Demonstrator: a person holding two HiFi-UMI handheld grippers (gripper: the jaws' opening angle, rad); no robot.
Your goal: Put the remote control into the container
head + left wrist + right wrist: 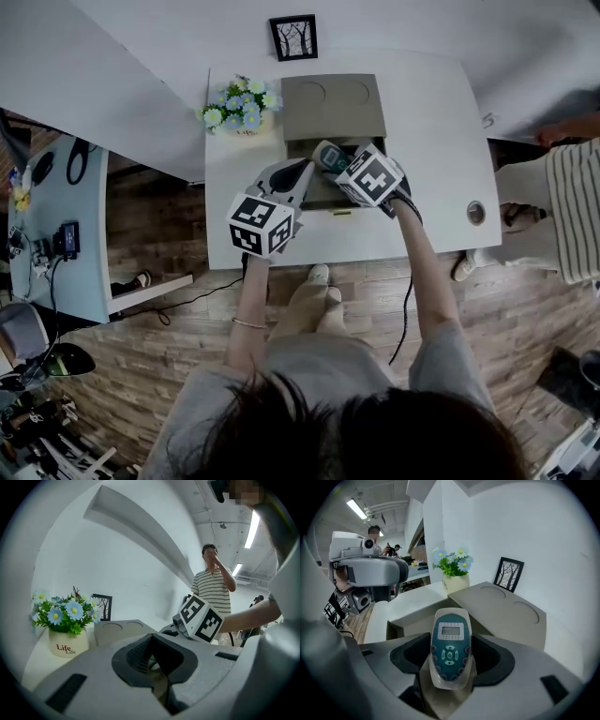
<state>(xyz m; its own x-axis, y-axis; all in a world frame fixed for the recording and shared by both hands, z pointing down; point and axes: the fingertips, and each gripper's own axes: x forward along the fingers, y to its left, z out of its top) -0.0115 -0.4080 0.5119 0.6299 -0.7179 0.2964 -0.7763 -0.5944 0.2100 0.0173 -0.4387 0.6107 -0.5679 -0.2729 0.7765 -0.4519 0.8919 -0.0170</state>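
Jutting from the right tongs [449, 666] clamped on it, the remote control [450, 641] over the container [333, 112]; left tongs [161, 676] together.

Person is wearing a grey short-sleeved top [309, 370], thin bracelet [248, 323] ringing the left wrist, left gripper [303, 170] and right gripper [327, 156] showing pale grey shells, dark fingers [139, 657], marker cubes [260, 223] flashing black-and-white squares, black cable [409, 309] trailing off the right gripper
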